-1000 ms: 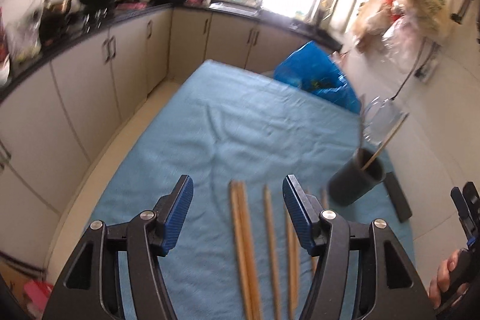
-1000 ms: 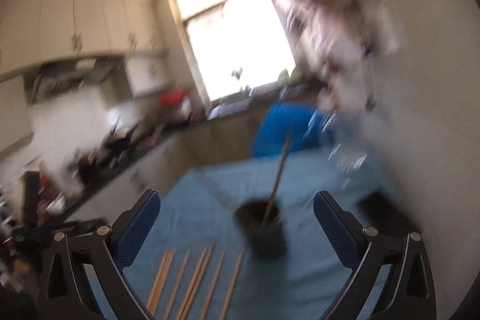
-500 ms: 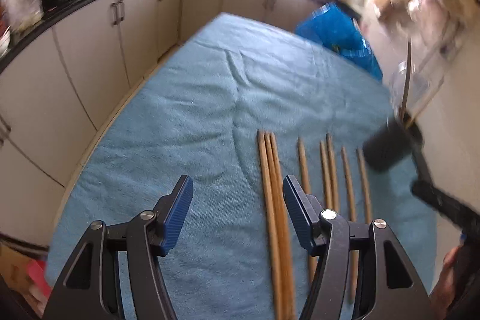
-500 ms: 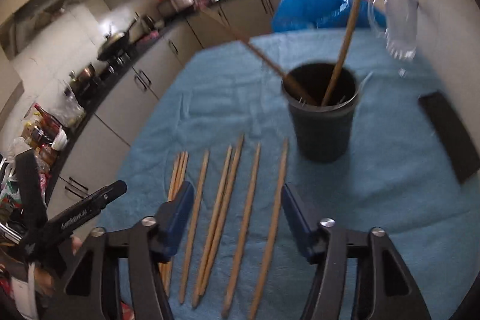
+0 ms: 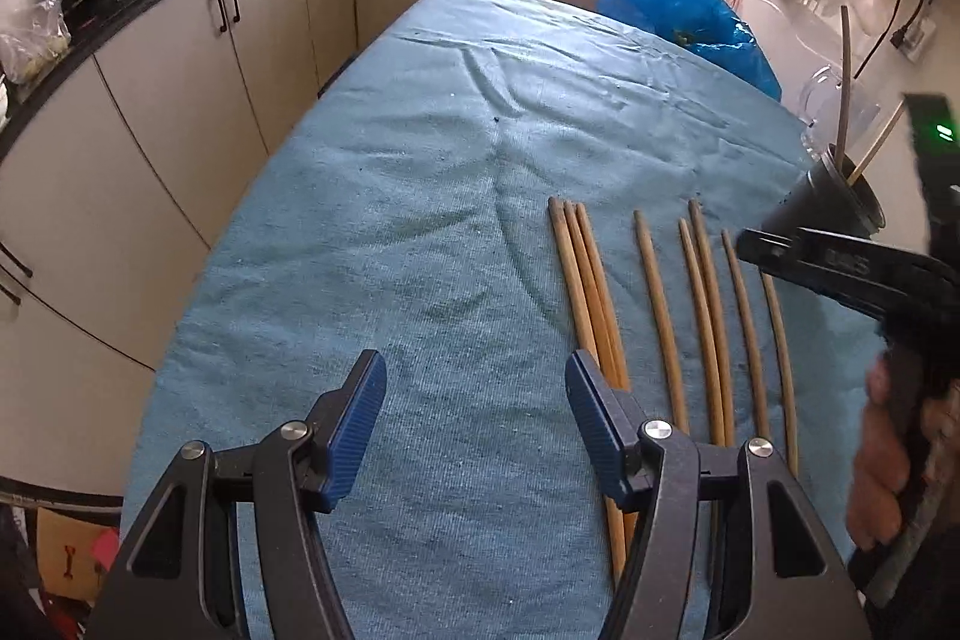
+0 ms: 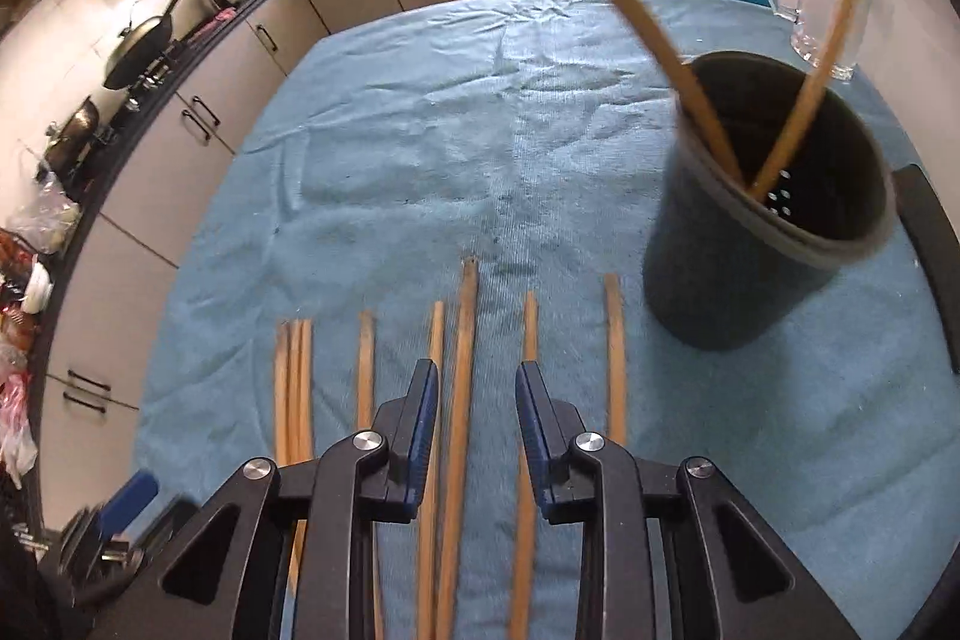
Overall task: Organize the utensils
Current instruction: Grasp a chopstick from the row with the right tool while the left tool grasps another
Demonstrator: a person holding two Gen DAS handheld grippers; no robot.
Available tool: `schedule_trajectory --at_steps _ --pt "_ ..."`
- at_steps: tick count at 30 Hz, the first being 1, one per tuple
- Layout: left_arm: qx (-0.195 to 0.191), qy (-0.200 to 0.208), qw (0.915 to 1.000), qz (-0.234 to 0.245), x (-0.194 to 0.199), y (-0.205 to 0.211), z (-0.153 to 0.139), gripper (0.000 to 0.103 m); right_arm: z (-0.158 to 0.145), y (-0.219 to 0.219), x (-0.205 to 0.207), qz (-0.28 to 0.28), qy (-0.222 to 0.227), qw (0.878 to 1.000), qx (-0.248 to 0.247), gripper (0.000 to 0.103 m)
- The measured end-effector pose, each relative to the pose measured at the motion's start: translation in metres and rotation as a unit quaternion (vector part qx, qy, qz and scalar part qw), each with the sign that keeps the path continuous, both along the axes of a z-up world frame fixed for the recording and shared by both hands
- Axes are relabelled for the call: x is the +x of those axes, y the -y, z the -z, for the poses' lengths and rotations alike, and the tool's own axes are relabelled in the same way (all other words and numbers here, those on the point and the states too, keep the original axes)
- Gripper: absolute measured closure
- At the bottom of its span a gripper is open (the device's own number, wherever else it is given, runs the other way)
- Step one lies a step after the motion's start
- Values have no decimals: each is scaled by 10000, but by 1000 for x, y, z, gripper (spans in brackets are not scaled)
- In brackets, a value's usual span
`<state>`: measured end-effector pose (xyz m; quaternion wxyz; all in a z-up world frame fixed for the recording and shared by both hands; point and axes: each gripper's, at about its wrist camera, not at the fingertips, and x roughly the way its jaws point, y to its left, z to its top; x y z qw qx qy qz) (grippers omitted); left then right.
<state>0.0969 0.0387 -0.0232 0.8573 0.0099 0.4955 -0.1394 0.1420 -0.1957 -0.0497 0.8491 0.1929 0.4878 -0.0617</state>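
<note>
Risk: your right gripper (image 6: 474, 403), jaws closing around one long wooden chopstick (image 6: 461, 376) on the blue towel-covered table (image 6: 420, 148), may pinch its neighbour too; left gripper (image 5: 474, 424) hangs open, empty.

Left claw (image 5: 474, 421) angled steeply down, blue pads (image 5: 354, 421) held well apart with nothing between them, right claw (image 6: 477, 415) angled down likewise, jaws narrow and closing, pads not yet pressing, right hand (image 5: 894, 454) gripping its handle at frame edge
</note>
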Motion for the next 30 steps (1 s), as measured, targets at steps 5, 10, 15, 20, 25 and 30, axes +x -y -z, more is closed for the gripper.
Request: schedule_trajectory --at_steps 5,10,15,20,25,30 --pt "40 43 10000 7 -1 -5 -1 42 12 -5 18 35 -207 9995 -233 77" --pt "29 67 10000 -18 2 -11 -1 42 21 -7 28 -3 -347 9989 -322 84" --pt "-52 14 9999 93 8 -7 -5 42 25 -14 38 -75 -354 9974 -621 90" --pt "-162 -143 9987 458 30 21 -8 42 19 -8 27 -122 -199 9986 -475 95" --pt "-118 -428 9968 665 56 60 1 57 -2 -4 -2 -48 142 9987 -479 95" --pt "102 -559 9962 665 76 92 12 72 -18 8 -32 77 412 9982 -440 95"
